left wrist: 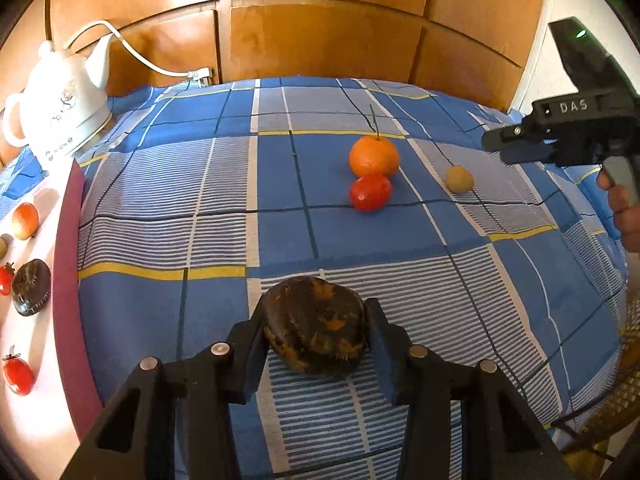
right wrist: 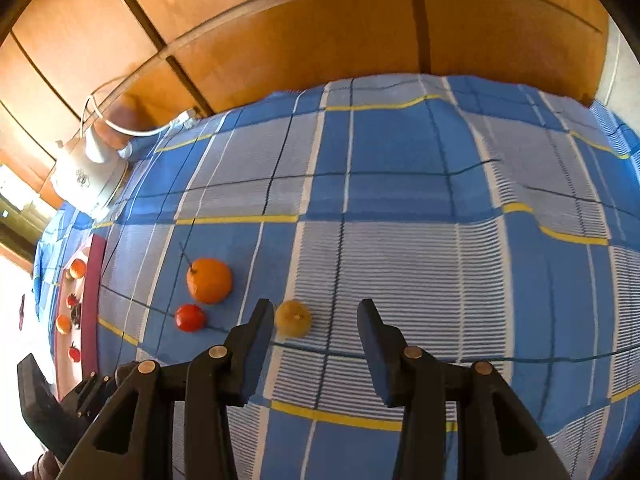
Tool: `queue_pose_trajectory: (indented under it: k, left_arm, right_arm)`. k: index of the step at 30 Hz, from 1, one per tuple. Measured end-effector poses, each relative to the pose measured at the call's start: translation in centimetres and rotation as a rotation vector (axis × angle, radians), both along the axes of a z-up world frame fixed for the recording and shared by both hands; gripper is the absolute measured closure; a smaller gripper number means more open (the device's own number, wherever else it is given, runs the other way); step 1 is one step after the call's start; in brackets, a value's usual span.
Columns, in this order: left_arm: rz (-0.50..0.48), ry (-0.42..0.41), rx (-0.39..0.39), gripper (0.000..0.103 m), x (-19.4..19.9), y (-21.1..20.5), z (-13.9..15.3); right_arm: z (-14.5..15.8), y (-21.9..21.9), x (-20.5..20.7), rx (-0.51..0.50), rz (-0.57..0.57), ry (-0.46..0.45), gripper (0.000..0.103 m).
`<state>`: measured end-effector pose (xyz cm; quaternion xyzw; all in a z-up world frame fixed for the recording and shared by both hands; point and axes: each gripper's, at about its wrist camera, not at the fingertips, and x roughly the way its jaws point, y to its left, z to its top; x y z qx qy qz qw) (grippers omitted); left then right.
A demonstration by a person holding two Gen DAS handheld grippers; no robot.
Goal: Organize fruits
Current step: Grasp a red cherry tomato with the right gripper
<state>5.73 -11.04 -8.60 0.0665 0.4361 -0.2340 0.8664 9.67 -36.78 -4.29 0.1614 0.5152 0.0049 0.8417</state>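
My left gripper (left wrist: 316, 332) is shut on a dark brown, orange-mottled fruit (left wrist: 316, 330), held just above the blue checked cloth. Farther on lie an orange (left wrist: 374, 156), a red tomato (left wrist: 370, 192) touching it, and a small tan fruit (left wrist: 459, 179). My right gripper (right wrist: 316, 320) is open and empty, low over the cloth; the tan fruit (right wrist: 293, 317) lies just beyond its left finger (right wrist: 256, 340). The orange (right wrist: 209, 280) and tomato (right wrist: 191, 317) lie to its left. The right gripper also shows in the left wrist view (left wrist: 508, 146).
A white tray with a maroon rim (left wrist: 66, 240) at the left holds several fruits: a dark fruit (left wrist: 31, 287), tomatoes (left wrist: 18, 374) and an orange fruit (left wrist: 25, 221). A white kettle (left wrist: 60, 96) with a cord stands at the back left. Wooden cabinets (left wrist: 320, 40) stand behind.
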Motion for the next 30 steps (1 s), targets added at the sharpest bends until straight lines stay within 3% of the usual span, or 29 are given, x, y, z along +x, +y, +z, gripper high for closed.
queue_pose_trajectory:
  k: [12,19,26,27,28,30]
  left_arm:
    - [-0.003,-0.019,-0.021,0.058,-0.3,0.3,-0.1]
    - [-0.003,-0.025,-0.031,0.058,-0.5,0.3,-0.1]
    - [-0.001,-0.027,-0.04,0.058,-0.5,0.4,-0.1]
    - [-0.001,-0.028,-0.04,0.058,-0.5,0.4,-0.1]
    - [-0.002,-0.027,-0.041,0.058,-0.5,0.4,-0.1]
    - [-0.002,-0.024,-0.046,0.058,-0.5,0.5,-0.1]
  right_arm:
    - [-1.6,6.7,0.9,0.153,0.195,0.027,0.059]
    - [-3.6,8.9,2.6,0.196,0.094,0.048,0.053]
    - [-4.4,10.6,3.7,0.147,0.023,0.015,0.053]
    - [-4.4,11.0,3.8,0.132,0.029,0.009,0.056]
    - [-4.4,11.3,3.8,0.11,0.042,0.009,0.069]
    - [-4.2,12.2,3.6,0.046,0.075,0.003,0.072]
